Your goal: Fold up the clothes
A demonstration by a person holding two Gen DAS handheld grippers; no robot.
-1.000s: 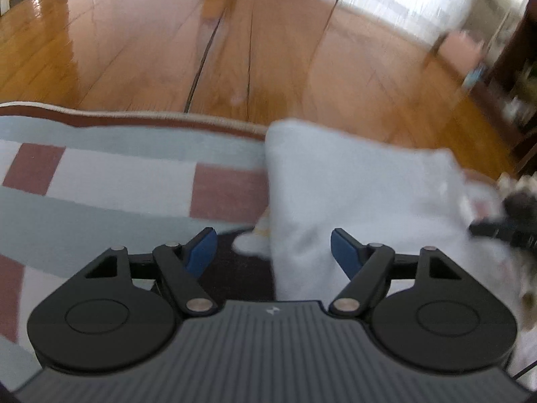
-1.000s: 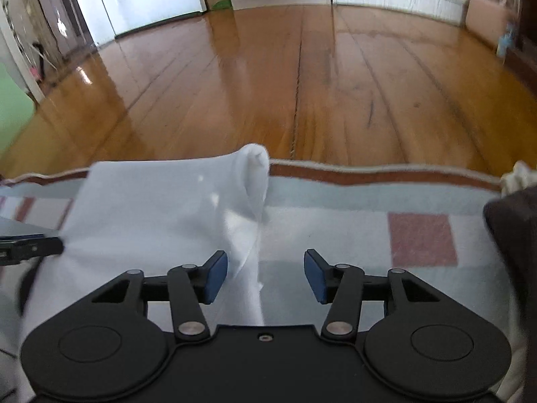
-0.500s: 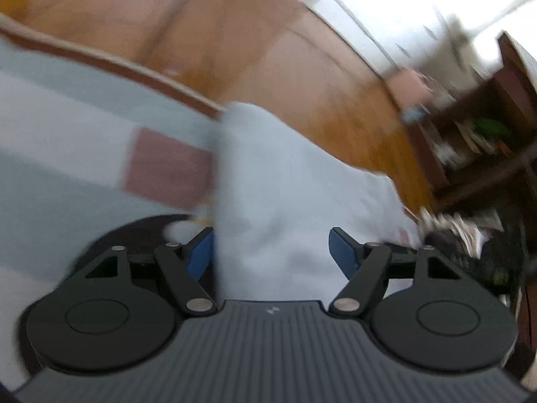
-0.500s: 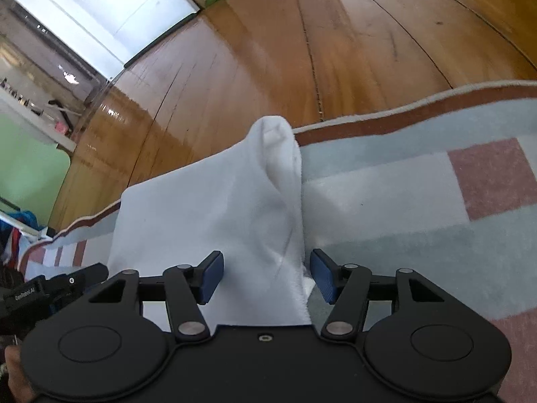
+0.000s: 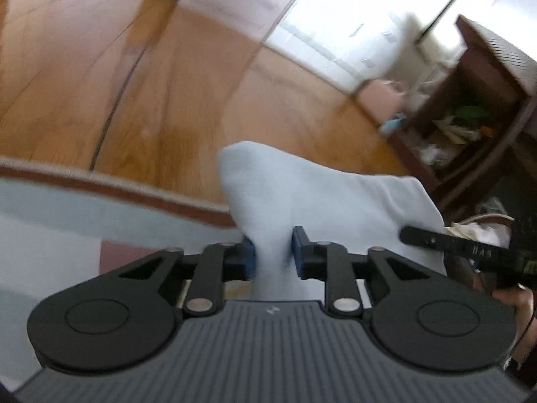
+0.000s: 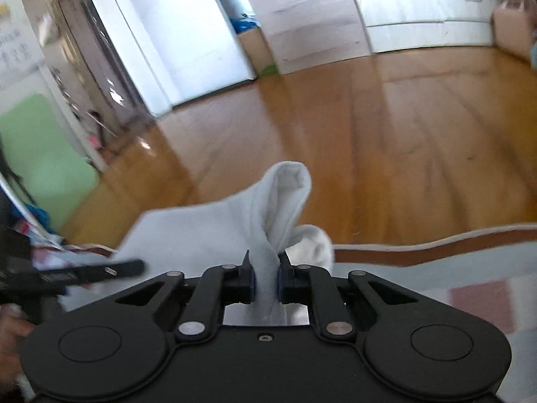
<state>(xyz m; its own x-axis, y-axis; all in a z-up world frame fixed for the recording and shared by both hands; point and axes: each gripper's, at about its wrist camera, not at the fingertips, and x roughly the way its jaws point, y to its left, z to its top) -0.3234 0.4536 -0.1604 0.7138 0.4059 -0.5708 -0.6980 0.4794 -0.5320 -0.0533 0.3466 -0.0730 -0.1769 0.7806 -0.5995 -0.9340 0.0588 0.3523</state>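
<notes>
A white cloth (image 5: 322,194) hangs stretched between my two grippers above the rug. My left gripper (image 5: 273,255) has its blue pads closing on the cloth's left edge, pinching a bunched fold. In the right wrist view the same white cloth (image 6: 214,225) rises in a peaked fold, and my right gripper (image 6: 265,282) is closing on its right edge, pads pressing the fabric. Each view shows the other gripper's black finger at the cloth's far side: right one (image 5: 453,241), left one (image 6: 90,272).
A grey, white and pink checked rug (image 5: 50,221) with a brown border lies below, on a wooden floor (image 6: 386,141). A dark wooden shelf (image 5: 483,107) with clutter stands at the right. White doors and a green panel (image 6: 37,154) line the far wall.
Both grippers went from open, straddling the cloth's edges, to clamped on them. The cloth's edges now stand lifted off the rug, and both cameras tilted up toward the room.
</notes>
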